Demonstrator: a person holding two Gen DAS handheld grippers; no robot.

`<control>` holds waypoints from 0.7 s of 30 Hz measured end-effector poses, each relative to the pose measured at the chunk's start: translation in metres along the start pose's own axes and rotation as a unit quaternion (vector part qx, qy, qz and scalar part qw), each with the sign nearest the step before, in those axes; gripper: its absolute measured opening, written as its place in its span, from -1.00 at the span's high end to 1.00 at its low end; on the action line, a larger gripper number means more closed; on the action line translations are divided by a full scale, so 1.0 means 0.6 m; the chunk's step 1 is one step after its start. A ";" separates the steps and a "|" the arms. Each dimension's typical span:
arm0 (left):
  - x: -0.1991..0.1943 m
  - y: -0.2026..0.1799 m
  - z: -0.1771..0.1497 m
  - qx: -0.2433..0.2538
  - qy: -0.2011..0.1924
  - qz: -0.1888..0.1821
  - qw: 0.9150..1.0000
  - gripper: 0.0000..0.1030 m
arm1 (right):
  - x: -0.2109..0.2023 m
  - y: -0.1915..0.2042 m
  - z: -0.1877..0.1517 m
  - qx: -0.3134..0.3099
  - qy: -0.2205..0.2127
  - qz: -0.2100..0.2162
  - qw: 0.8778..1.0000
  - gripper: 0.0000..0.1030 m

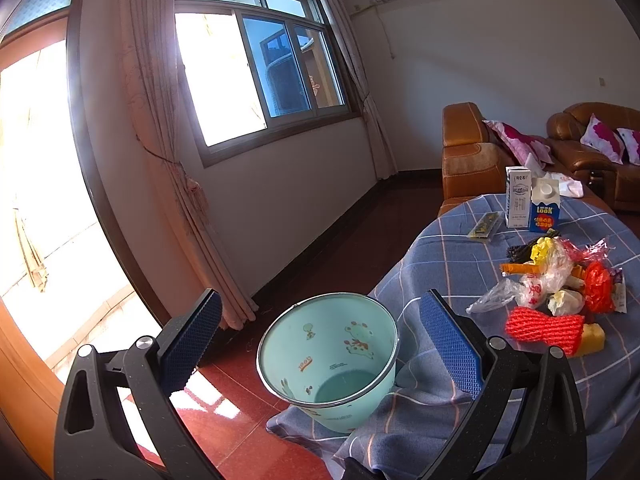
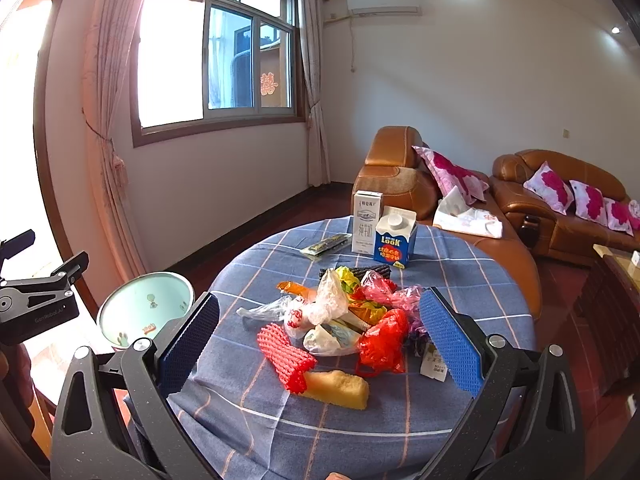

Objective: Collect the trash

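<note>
A light green bin with cartoon prints stands on the floor beside the round table; it also shows in the right wrist view. My left gripper is open and empty, its jaws on either side of the bin's mouth, above it. A trash pile of plastic bags, red foam net and yellow sponge lies mid-table; the pile also shows in the left wrist view. My right gripper is open and empty, just in front of the pile.
Two cartons and a flat wrapper stand at the table's far side on the blue checked cloth. Brown leather sofas with pink cushions lie behind. Curtains and a window are at the left wall.
</note>
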State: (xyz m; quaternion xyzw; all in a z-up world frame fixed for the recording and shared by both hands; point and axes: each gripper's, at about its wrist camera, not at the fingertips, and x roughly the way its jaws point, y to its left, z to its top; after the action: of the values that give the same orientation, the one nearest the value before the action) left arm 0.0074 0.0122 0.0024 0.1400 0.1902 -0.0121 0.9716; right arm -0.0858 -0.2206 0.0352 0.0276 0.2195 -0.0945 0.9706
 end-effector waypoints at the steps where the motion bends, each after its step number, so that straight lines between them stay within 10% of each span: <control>1: -0.006 -0.009 0.001 0.000 0.000 0.002 1.000 -0.88 | 0.000 0.001 0.000 -0.001 0.000 0.000 1.000 -0.91; 21: -0.004 -0.010 -0.002 0.002 0.001 0.002 1.000 -0.88 | 0.002 -0.003 -0.003 0.000 0.002 0.001 1.000 -0.91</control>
State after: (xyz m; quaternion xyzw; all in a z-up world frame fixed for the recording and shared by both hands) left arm 0.0041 0.0067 0.0008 0.1420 0.1910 -0.0103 0.9712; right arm -0.0859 -0.2224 0.0333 0.0280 0.2214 -0.0937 0.9703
